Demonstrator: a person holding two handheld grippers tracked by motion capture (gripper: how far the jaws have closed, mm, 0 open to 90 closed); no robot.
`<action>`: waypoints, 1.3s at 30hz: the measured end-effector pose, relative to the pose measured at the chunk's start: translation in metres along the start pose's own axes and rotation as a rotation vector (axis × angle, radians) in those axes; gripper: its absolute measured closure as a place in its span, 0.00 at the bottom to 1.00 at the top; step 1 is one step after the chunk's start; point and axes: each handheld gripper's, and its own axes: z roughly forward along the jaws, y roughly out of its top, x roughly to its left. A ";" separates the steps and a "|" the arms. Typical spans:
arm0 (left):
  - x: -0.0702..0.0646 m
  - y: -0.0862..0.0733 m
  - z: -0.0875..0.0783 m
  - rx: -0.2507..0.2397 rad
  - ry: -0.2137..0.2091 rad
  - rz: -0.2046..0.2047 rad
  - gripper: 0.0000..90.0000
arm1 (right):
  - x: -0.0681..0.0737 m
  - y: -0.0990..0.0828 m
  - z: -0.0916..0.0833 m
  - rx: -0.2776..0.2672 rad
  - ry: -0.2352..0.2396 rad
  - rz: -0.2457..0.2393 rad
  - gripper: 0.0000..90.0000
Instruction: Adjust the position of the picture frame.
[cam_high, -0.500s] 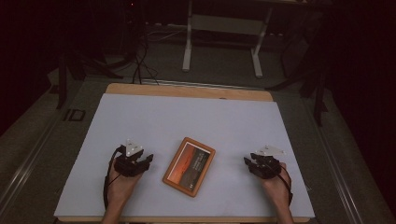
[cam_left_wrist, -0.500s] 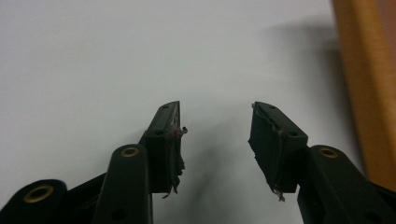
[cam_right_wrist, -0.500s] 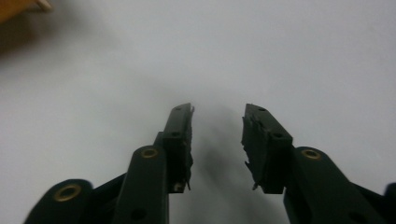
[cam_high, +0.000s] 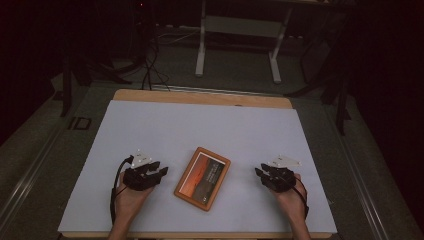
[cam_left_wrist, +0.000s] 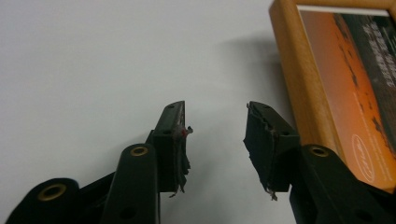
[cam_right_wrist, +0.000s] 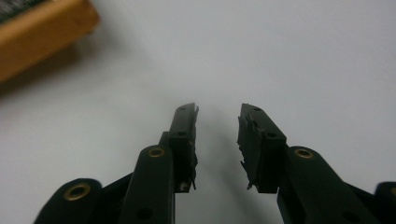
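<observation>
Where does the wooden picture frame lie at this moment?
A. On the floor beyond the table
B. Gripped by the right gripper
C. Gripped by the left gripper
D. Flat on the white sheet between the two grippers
D: the picture frame lies flat on the white sheet, with the left gripper and right gripper open and empty either side.

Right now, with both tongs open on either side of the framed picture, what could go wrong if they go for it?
1. The framed picture lies flat on the white table, so the tongs may slide off its low wooden edge rather than get under it.
2. The left tongs are open close beside the frame; closing in could push it sideways.
3. The pads of the right tongs look frayed, so their grip may be weak.
</observation>
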 end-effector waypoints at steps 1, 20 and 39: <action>-0.001 0.000 0.002 0.007 -0.009 0.007 0.66 | 0.002 0.002 0.000 -0.005 0.013 0.002 0.75; -0.004 0.000 0.001 -0.003 -0.058 0.008 0.64 | 0.036 0.032 -0.011 -0.100 0.105 -0.025 0.99; -0.013 0.000 -0.001 0.015 -0.112 0.068 0.66 | 0.077 0.068 0.030 -0.061 0.164 -0.210 1.00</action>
